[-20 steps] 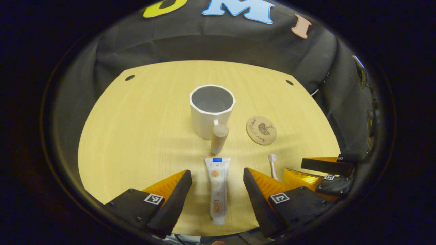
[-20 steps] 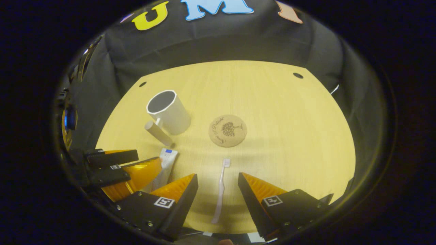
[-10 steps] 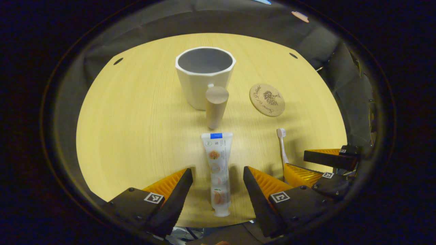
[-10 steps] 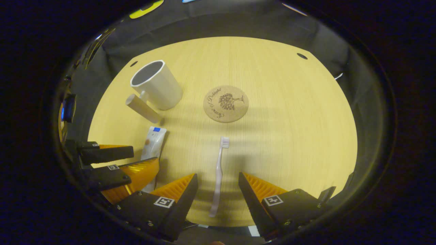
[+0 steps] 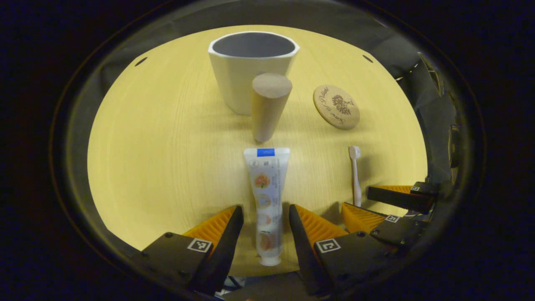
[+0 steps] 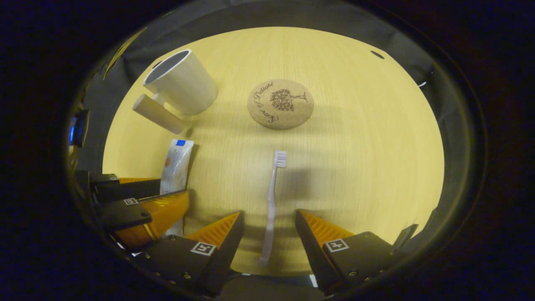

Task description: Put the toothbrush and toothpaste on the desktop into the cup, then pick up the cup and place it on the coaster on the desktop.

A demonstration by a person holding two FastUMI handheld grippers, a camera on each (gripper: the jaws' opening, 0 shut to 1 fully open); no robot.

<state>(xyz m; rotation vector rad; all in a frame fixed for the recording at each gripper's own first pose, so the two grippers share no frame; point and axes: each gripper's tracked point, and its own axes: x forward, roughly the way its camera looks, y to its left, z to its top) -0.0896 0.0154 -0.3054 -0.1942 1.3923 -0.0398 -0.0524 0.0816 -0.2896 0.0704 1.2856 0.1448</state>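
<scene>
Both pickups are in hand: the left gripper [image 5: 262, 217] straddles the toothpaste tube [image 5: 266, 196] narrowly, untouching, the right gripper [image 6: 268, 221] brackets the toothbrush [image 6: 271, 200] wider, each needing closure before reaching the cup [image 5: 250, 67] and cork coaster [image 6: 280, 103] beyond.

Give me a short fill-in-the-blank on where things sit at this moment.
1. The left gripper straddles the ____, which lies flat on the table.
2. The toothbrush lies between the fingers of the ____ gripper.
3. The cup stands upright and is ____ inside.
4. The coaster has ____ on it.

Missing: toothpaste; right; empty; nothing
</scene>
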